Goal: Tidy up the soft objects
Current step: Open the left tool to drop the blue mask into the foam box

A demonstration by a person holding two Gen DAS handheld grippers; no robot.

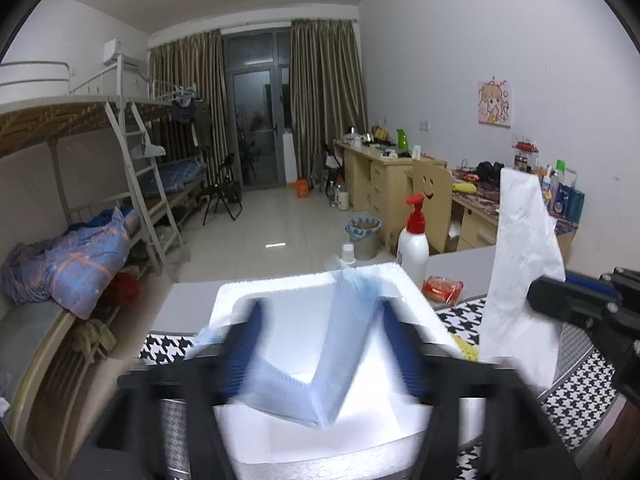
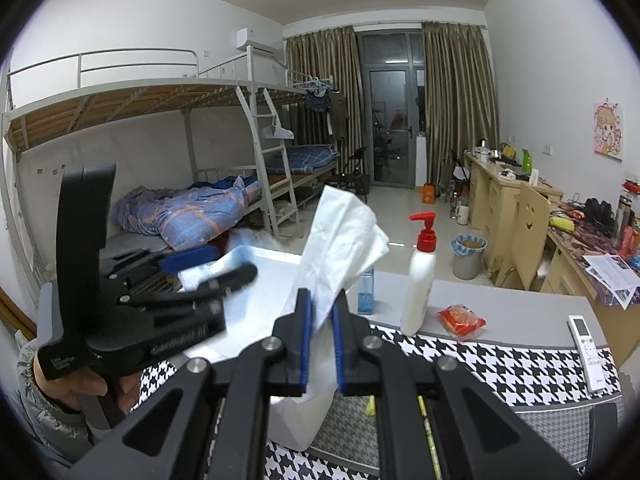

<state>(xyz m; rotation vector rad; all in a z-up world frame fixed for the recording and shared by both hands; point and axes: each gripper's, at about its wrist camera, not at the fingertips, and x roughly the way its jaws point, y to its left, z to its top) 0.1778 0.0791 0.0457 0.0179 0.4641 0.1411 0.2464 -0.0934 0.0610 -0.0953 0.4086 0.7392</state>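
Left gripper [image 1: 320, 356] spread above the face mask [image 1: 316, 372] lying in the foam box [image 1: 394, 280]; right gripper [image 2: 322, 344] pinches a tissue [image 2: 340, 236], centre frame, seemingly not yet boxed.

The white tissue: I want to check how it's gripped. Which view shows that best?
The right wrist view. There the white tissue stands sharp and central, pinched between the jaws of the right gripper above the foam box. The left wrist view shows the tissue tall at the right, but not the pinch itself.

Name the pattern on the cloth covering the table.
Black-and-white houndstooth cloth; clearest in the right wrist view.
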